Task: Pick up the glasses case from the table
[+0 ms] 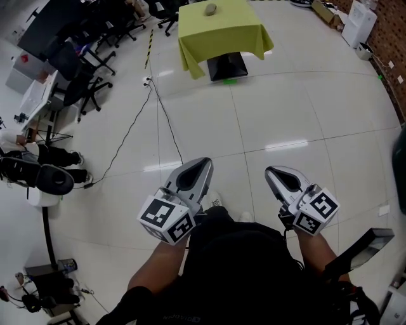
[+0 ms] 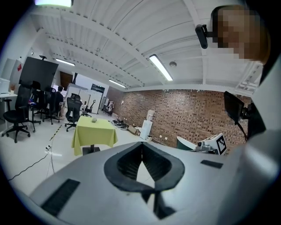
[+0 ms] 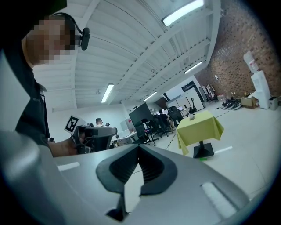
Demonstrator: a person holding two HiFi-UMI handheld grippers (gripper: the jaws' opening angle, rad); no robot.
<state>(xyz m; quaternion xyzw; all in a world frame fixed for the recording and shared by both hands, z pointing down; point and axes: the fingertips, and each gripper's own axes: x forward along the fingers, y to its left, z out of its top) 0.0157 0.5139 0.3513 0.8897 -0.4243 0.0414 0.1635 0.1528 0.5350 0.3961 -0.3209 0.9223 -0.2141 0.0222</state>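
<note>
- Left gripper (image 1: 193,174): the grey two-jaw tool in your left hand, held low in front of your body. Its ribbed black pads (image 2: 126,160) meet at the tips, with nothing between them.
- Right gripper (image 1: 283,179): the matching tool in your right hand, beside the first and apart from it. Its jaws are likewise closed tip to tip, and it is empty.
- Small grey oval glasses case (image 1: 210,9): it lies alone on the square table (image 1: 222,35) draped in a yellow-green cloth. It is well apart from both grippers, across open floor.
- Step in hand, as judged: the approach. Neither gripper is near the case, so walk up to the table first and stop square to its near edge.
- Choose one gripper and spread its jaws before you descend. Set them across the case's narrow width, not its length, because a rounded shell is likely to slip from a grip at its end.
- Keep the pads off the cloth, which hangs loose and may be pinched and dragged along. Lift straight up.
- Floor (image 1: 285,108): glossy pale tiles. A thin black cable (image 1: 127,136) runs over them on your left, so mind your feet.
- Room: black office chairs (image 1: 82,76) and desks stand at the left. A red brick wall (image 1: 387,38) with white boxes (image 1: 358,22) beside it is at the right.
</note>
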